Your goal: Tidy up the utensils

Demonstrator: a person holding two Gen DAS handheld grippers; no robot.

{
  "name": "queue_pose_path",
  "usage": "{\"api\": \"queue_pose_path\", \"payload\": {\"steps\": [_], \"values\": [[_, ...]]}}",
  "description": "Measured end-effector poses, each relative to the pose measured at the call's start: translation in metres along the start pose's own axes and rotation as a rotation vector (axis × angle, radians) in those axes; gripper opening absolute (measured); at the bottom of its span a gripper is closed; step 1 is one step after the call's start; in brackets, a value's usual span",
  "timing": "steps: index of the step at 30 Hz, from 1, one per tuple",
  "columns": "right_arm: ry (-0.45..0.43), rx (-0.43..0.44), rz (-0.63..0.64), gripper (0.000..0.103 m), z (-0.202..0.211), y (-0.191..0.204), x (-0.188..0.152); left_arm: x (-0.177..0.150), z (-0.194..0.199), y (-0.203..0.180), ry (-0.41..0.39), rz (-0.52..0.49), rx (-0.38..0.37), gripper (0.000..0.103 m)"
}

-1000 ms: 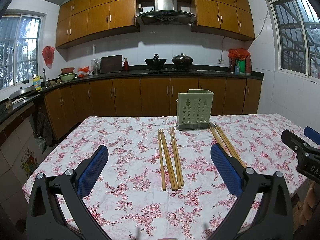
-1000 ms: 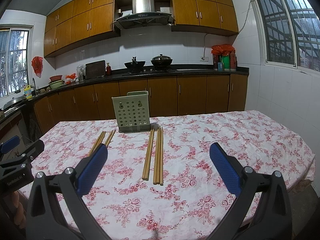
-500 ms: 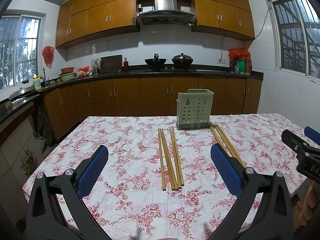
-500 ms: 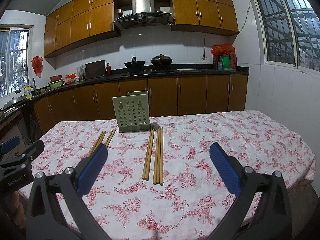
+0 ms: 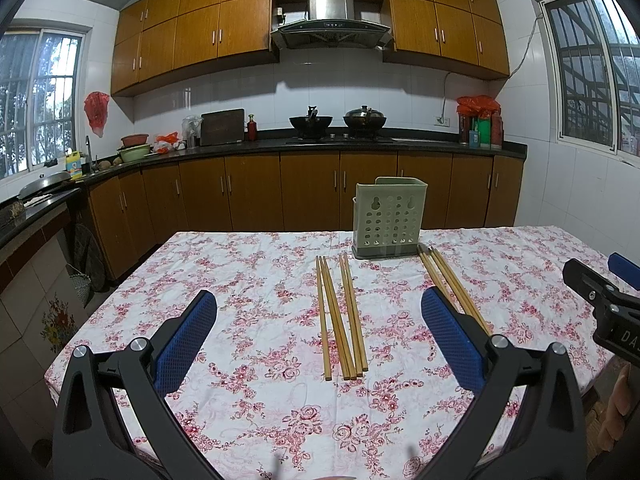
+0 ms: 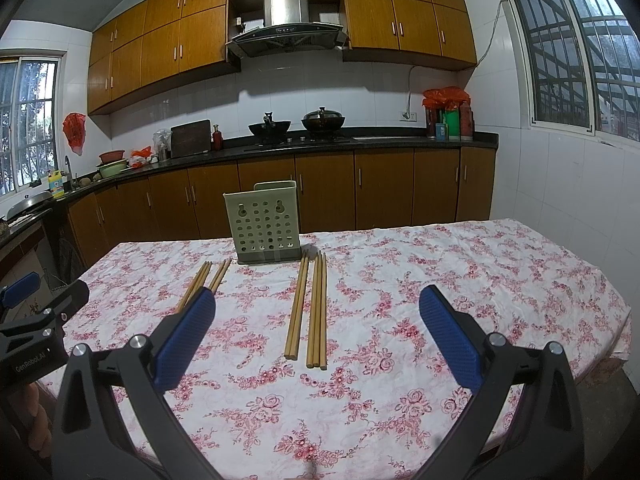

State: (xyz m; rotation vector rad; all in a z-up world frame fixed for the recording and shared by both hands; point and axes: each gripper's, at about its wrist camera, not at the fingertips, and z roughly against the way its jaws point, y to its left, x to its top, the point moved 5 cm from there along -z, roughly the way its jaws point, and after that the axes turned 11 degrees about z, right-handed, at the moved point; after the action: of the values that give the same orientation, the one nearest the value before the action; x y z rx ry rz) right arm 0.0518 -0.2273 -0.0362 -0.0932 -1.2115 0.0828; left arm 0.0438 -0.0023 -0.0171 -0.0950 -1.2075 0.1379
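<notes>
Reading "GenRoboAI" on left gripper (image 6: 24, 344) — jaws spread.

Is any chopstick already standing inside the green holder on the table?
No: in the left wrist view all the chopsticks lie flat on the flowered tablecloth, and nothing sticks up out of the green holder.

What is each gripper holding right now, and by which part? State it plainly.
Nothing is held. The left gripper and the right gripper are both open and empty above the tablecloth; all the chopsticks lie loose by the green holder.
</notes>
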Motion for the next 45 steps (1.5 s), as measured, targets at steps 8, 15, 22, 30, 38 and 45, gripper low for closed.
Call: {"api": "queue_pose_path", "payload": {"steps": [8, 15, 22, 30, 38, 45], "values": [[0.0, 0.0, 0.0, 0.099, 0.0, 0.0, 0.0, -0.001, 0.002, -0.001, 0.0, 0.0, 0.0, 0.101], [0.0, 0.0, 0.0, 0.099, 0.0, 0.0, 0.0, -0.001, 0.004, -0.002, 0.001, 0.0, -0.001, 0.101], [0.0, 0.0, -0.001, 0.099, 0.0, 0.0, 0.0, -0.002, 0.005, -0.003, 0.001, 0.0, 0.0, 0.101], [0.001, 0.0, -0.003, 0.099, 0.0, 0.0, 0.0, -0.002, 0.007, -0.004, 0.001, -0.001, 0.0, 0.101], [0.007, -0.001, -0.003, 0.099, -0.003, -0.001, -0.001, -0.007, 0.005, -0.006, 0.006, -0.001, 0.007, 0.101], [0.115, 0.012, -0.062, 0.099, -0.04, -0.019, -0.008, -0.009, -0.023, 0.007, 0.074, 0.011, 0.039, 0.101]]}}
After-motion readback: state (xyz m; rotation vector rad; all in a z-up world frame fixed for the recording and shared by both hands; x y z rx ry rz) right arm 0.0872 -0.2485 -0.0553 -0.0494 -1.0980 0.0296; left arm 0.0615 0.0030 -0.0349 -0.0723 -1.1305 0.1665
